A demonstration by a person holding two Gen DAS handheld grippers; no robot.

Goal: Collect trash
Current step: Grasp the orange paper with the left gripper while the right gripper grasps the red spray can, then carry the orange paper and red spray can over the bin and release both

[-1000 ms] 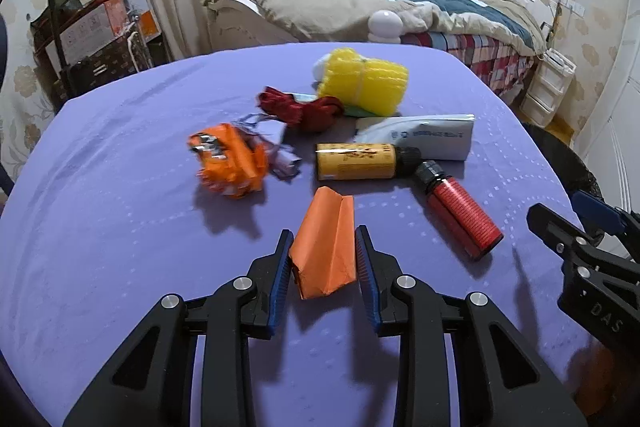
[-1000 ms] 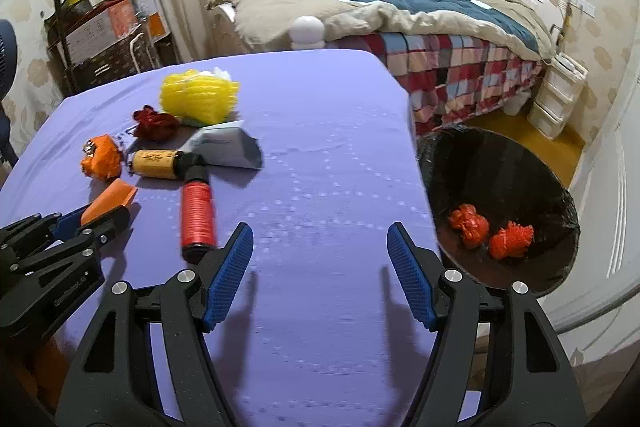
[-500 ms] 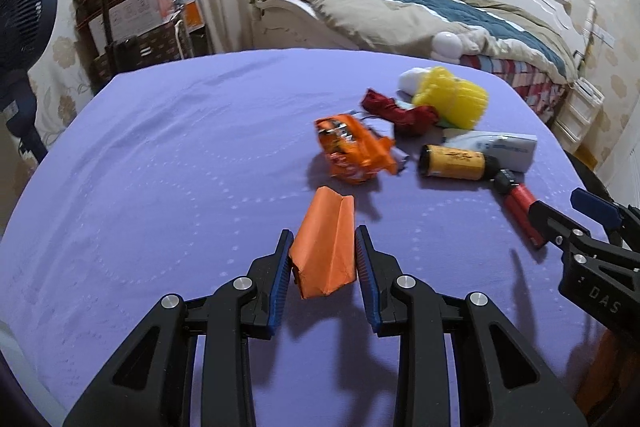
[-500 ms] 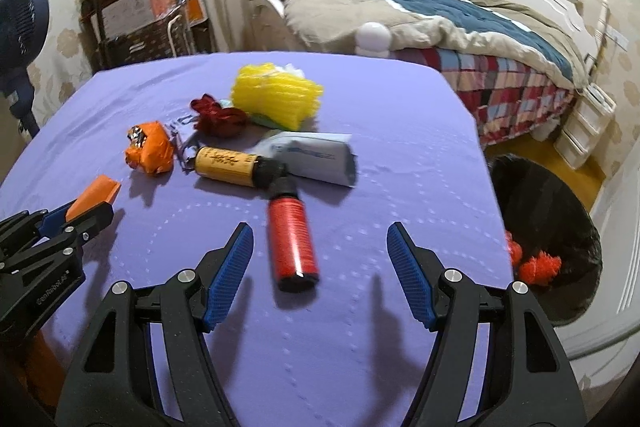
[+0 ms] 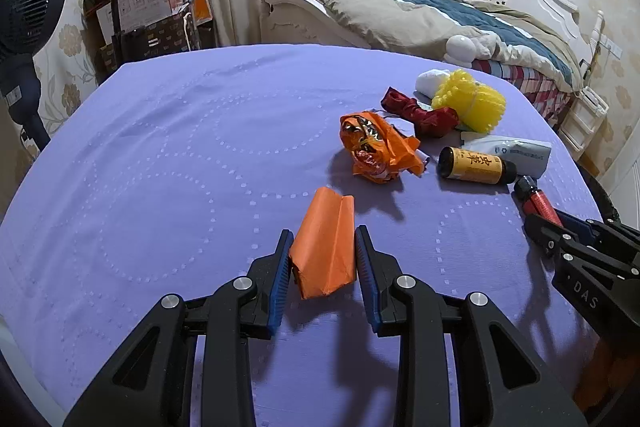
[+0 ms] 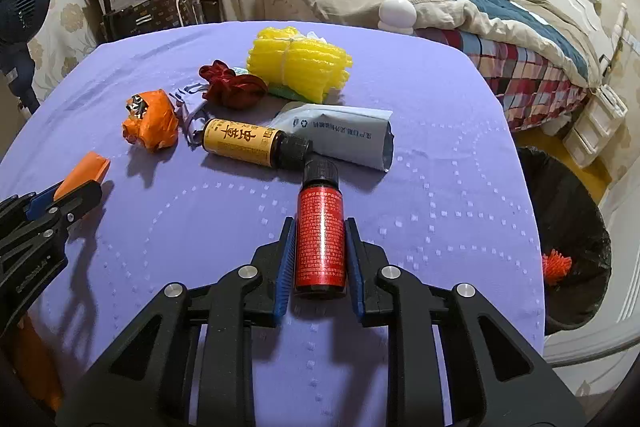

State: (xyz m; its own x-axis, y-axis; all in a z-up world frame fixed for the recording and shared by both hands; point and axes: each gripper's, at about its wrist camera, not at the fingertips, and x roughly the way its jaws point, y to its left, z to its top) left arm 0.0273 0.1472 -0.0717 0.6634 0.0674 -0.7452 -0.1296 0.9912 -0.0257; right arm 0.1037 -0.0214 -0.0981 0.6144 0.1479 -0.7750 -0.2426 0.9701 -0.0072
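My left gripper [image 5: 323, 231] is shut on a folded orange paper [image 5: 325, 255], held just above the purple table [image 5: 180, 147]. In the right wrist view my right gripper [image 6: 320, 223] has its jaws closing on a red bottle [image 6: 319, 203] that lies on the cloth, and both blue pads touch its sides. A crumpled orange wrapper [image 5: 374, 151], a yellow-labelled bottle [image 6: 240, 141], a dark red cloth scrap [image 6: 234, 89], a yellow foam net [image 6: 300, 65] and a grey pouch [image 6: 344, 137] lie beyond it.
A black-lined bin [image 6: 568, 211] stands off the table's right edge with orange-red scraps [image 6: 556, 265] inside. A bed [image 5: 420, 19] is behind the table, and a fan [image 5: 24, 11] and a loaded cart [image 5: 148, 11] stand at the back left.
My right gripper moved over the red bottle and its wide-open jaws came together on it. The left gripper kept its hold on the orange paper while both views swung across the table.
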